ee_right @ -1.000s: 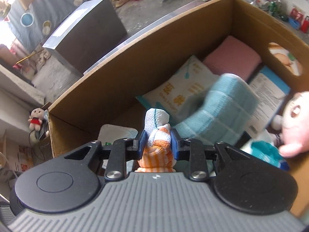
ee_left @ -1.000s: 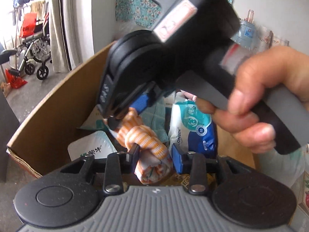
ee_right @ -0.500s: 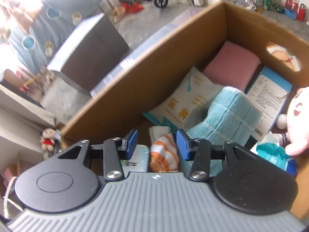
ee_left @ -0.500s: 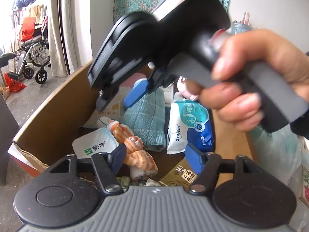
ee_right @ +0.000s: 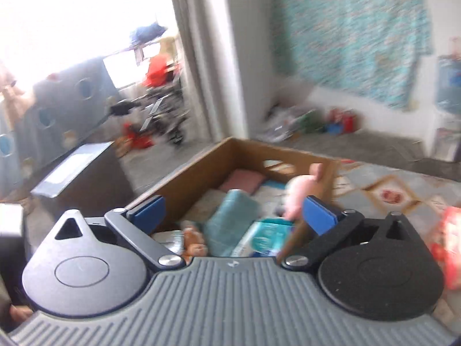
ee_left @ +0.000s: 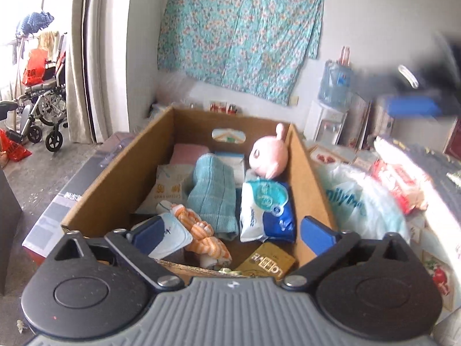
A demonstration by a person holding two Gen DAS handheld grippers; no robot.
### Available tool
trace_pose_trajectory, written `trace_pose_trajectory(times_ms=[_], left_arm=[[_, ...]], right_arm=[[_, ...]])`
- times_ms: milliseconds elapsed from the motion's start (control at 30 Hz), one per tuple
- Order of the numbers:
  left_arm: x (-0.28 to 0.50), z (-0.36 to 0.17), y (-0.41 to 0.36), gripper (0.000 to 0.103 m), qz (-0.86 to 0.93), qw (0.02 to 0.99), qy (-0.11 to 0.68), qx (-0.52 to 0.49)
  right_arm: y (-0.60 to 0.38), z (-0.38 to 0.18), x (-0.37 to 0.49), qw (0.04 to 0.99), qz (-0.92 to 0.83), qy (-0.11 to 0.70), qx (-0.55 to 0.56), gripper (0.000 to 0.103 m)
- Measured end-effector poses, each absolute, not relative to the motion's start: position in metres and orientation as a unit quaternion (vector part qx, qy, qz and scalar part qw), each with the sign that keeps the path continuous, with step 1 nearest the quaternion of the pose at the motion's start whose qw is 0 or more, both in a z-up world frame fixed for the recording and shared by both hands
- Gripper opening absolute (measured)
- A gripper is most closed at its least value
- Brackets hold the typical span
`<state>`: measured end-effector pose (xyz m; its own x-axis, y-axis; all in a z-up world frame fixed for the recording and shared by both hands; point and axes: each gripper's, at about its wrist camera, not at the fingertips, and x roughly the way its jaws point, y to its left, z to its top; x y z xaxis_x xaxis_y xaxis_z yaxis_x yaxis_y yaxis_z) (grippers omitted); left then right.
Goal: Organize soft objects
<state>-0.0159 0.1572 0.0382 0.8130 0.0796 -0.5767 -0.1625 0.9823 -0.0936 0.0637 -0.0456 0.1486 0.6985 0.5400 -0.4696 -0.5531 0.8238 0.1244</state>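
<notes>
An orange striped cloth (ee_left: 201, 230) lies loose in the near end of a cardboard box (ee_left: 115, 184), beside a teal towel (ee_left: 213, 196), a blue and white wipes pack (ee_left: 265, 210) and a pink plush toy (ee_left: 269, 155). My left gripper (ee_left: 232, 235) hovers above the box's near edge; its jaws are opening wide with nothing gripped between them. My right gripper (ee_right: 233, 213) is drawn back from the box (ee_right: 187, 181), its jaws also opening and empty. It shows as a dark blur (ee_left: 415, 106) at the upper right of the left wrist view. The right wrist view is smeared by motion.
A white plastic bag (ee_left: 354, 201) and red packets (ee_left: 397, 184) lie right of the box on a patterned surface. A water dispenser (ee_left: 334, 86) stands behind, and a wheelchair (ee_left: 43, 101) at the far left. A dark cabinet (ee_right: 80, 173) stands left of the box.
Both grippers let go of the orange striped cloth, which dropped into the box. The right gripper swung up and away to the right. The left gripper backed off a little and rose.
</notes>
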Motion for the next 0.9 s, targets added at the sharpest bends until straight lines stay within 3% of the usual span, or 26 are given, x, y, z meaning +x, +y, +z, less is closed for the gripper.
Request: trace_pose_trajectory(times_ms=[200,500,900], left_arm=[[-0.032,0.057,0.152,0.103,0.055,0.955,0.282,-0.076],[-0.035,0.055,0.126,0.103,0.077,0.938,0.339,-0.02],[-0.038,0.053,0.095,0.103,0.084,0.928,0.359,0.053]], right_arm=[[-0.087,0.11,0.003,0.958,0.165,0.234,0.005,0.102],[-0.096,0.038,-0.027,0.961,0.058,0.269,0.033,0.102],[-0.098,0.052,-0.037,0.97,-0.014,0.242,0.002,0.102]])
